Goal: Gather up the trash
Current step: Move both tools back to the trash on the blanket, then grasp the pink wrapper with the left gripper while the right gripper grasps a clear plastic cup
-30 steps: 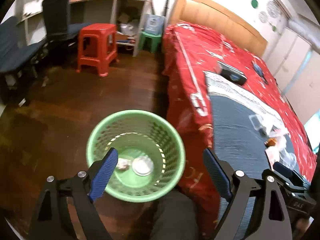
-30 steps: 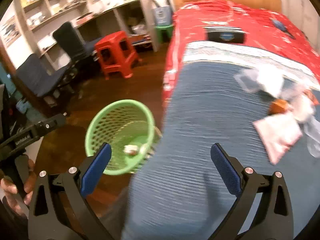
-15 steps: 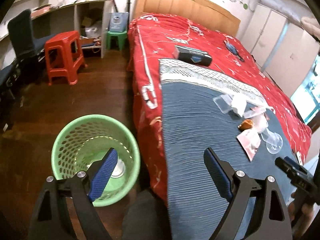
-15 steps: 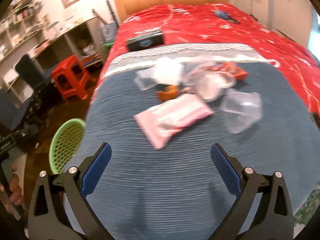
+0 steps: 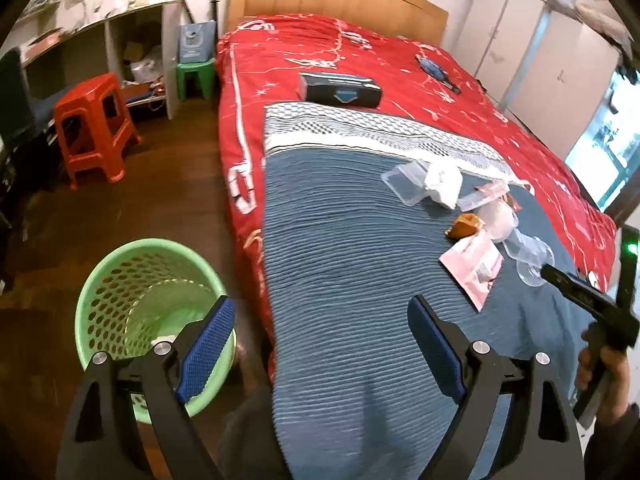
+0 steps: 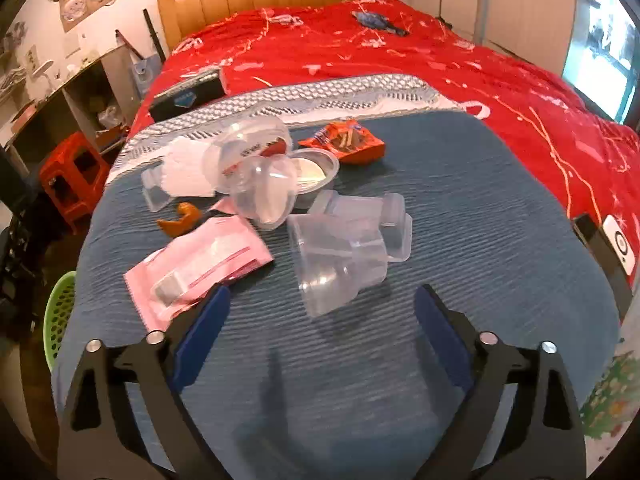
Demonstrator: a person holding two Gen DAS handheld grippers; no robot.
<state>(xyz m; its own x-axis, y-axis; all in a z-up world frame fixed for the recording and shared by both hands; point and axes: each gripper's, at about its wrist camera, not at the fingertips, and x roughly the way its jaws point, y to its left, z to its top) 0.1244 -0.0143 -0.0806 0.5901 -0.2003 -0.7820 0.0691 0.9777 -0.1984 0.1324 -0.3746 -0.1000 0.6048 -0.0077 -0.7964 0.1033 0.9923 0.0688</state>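
Observation:
Trash lies on the blue blanket [image 6: 460,200]: clear plastic cups [image 6: 340,256], a pink packet [image 6: 200,264], an orange peel [image 6: 178,220], a red wrapper [image 6: 348,142], a white tissue [image 6: 188,168] and a foil-lidded tub [image 6: 312,172]. My right gripper [image 6: 320,316] is open and empty, just short of the nearest cup. The green mesh basket [image 5: 132,300] stands on the floor beside the bed, with a little trash inside. My left gripper [image 5: 320,332] is open and empty above the blanket's near edge, next to the basket. The same trash pile [image 5: 472,220] shows in the left wrist view.
A red bedspread [image 5: 340,52] covers the bed, with a dark box [image 5: 340,90] on it. A red stool [image 5: 94,120], a green stool [image 5: 196,74] and a desk stand at the left. A phone-like device [image 6: 616,240] lies at the blanket's right edge.
Both grippers have swung from the basket toward the bed. The right gripper has moved close to the trash pile, which now fills its view. Both stay open.

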